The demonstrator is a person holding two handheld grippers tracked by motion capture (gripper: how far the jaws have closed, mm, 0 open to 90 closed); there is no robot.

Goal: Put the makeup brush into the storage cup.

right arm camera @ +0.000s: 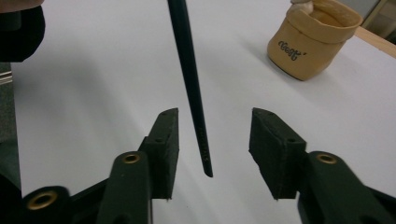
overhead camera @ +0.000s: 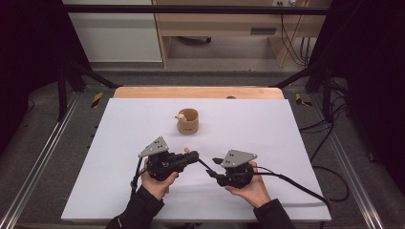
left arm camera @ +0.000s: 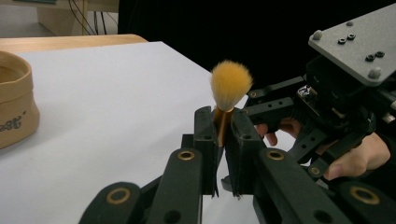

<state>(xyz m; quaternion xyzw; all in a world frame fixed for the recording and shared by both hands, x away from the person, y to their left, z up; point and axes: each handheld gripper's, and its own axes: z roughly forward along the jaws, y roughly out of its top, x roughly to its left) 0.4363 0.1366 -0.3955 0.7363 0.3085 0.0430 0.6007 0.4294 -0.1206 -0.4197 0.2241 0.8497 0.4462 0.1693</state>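
Brush handoff over the white table, left holds, right is off it.

White table (overhead camera: 119, 143) carries a tan fabric pot (overhead camera: 187, 120) near its far middle, something pale at its rim; well apart from both grippers. Left gripper (left arm camera: 223, 135) has its jaws clamped on the makeup brush (left arm camera: 229, 86) at the gold ferrule, orange bristles sticking up past the pads. Right gripper (right arm camera: 214, 140) has its jaws apart; the brush's dark handle tip hangs between the pads (right arm camera: 166, 140), touching neither. Both grippers sit near the front edge, tips facing each other.
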